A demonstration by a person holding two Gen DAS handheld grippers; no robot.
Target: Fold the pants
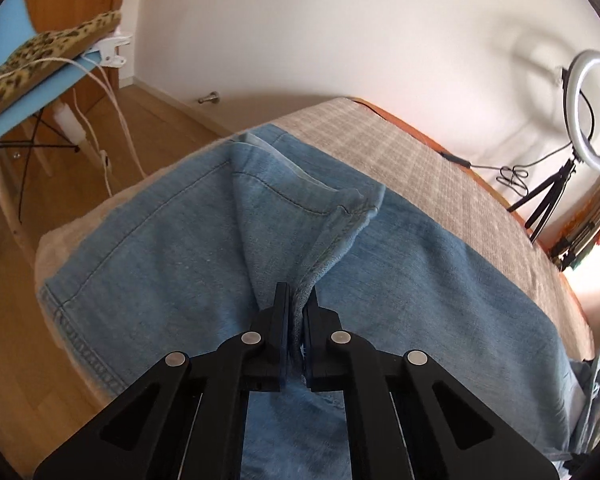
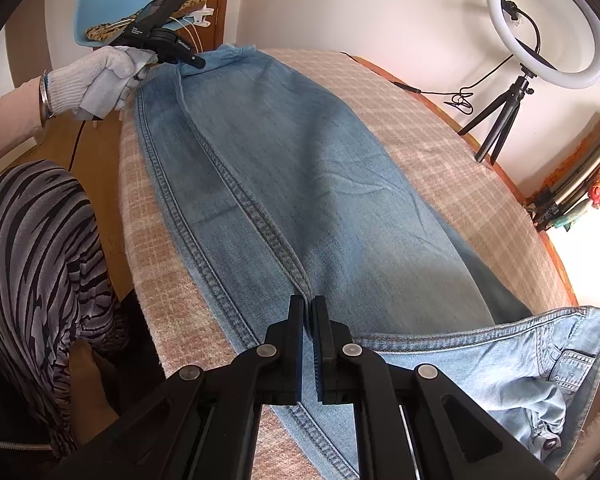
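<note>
Blue jeans (image 2: 300,184) are lying lengthwise on the plaid-covered desk (image 2: 440,152), waistband at the near right edge. The left gripper (image 1: 299,300) is clamping a raised fold at the far leg end — the right gripper (image 2: 309,308) is pinching the inseam.

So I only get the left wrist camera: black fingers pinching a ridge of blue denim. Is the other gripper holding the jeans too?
Observer: Yes. The right gripper is shut on the jeans along a stitched seam, close to the waistband.
Operator: And who is holding my gripper?
Observer: A hand in a white knit glove holds the left gripper at the far leg end.
Operator: Where is the person standing?
Observer: At the left edge of the cloth-covered table in the right wrist view, wearing a striped garment.
</note>
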